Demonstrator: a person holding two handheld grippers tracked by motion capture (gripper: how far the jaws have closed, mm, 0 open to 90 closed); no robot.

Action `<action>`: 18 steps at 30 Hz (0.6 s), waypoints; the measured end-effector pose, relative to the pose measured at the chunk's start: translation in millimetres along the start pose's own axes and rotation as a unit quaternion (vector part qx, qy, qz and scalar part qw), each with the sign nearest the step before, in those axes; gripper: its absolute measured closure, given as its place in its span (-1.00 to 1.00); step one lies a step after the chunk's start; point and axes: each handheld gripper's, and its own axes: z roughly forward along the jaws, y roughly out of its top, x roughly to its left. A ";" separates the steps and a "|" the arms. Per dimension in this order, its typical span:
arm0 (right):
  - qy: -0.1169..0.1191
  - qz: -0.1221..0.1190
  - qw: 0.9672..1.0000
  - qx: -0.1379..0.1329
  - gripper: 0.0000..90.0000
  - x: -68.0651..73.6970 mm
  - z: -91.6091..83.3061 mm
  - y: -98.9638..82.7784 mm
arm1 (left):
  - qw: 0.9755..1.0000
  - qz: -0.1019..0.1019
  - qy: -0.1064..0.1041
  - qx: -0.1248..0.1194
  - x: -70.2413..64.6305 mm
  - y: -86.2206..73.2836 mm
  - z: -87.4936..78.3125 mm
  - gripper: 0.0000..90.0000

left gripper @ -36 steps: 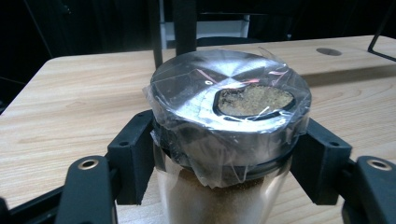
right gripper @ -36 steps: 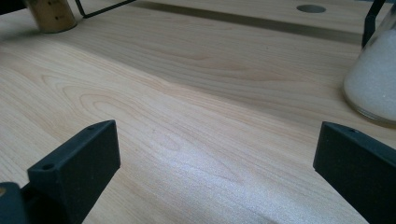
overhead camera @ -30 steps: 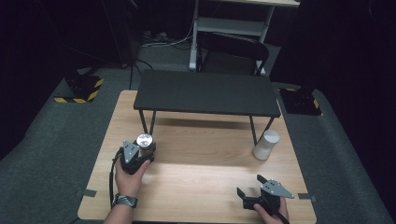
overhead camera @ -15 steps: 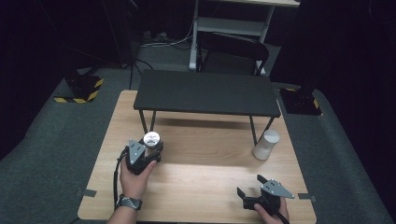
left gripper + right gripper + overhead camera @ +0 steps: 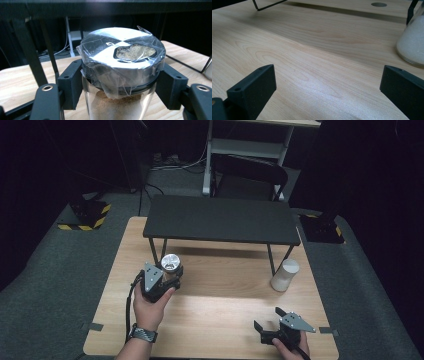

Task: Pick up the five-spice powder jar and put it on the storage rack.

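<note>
My left tool (image 5: 167, 279) clamps the spice jar (image 5: 120, 75) below its film-wrapped lid, above the tabletop (image 5: 225, 295). Slippery film may cause slip. Right tool (image 5: 272, 322) rests wide open.

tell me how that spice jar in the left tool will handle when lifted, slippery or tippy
The spice jar is probably slippery: clear smooth wall, loose plastic wrap under the left tool. Likely top-heavy, given its metal-looking lid. Probably rigid but breakable.

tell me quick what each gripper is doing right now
Left gripper: shut on the glass jar of brown powder with a film-wrapped silver lid.
Right gripper: open, holding nothing.
</note>
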 end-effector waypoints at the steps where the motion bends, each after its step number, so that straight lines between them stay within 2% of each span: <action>1: 0.000 0.000 1.000 0.000 -1.00 0.0 0.0 0.0 | 1.000 0.000 0.000 0.000 0.0 0.0 0.0 -0.30; 3: 0.000 -0.001 1.000 0.000 -1.00 0.1 -0.1 -0.1 | 1.000 -0.001 0.000 -0.007 -2.4 8.5 -0.1 -0.30; 6: 0.000 0.001 1.000 0.000 -1.00 -0.2 -0.1 -0.1 | 1.000 -0.002 -0.002 -0.010 -3.2 12.3 0.0 -0.30; 8: 0.000 0.002 1.000 -0.001 -1.00 -0.5 -0.2 -0.3 | 1.000 0.006 -0.003 -0.014 -5.3 17.8 -0.2 -0.30; 14: 0.001 0.001 1.000 -0.001 -1.00 -0.5 -0.3 -0.4 | 1.000 0.003 -0.006 -0.021 -7.3 28.3 -1.4 -0.30; 18: 0.001 0.001 1.000 -0.001 -1.00 -0.6 -0.3 -0.4 | 1.000 0.008 -0.009 -0.024 -9.1 41.9 -1.1 -0.30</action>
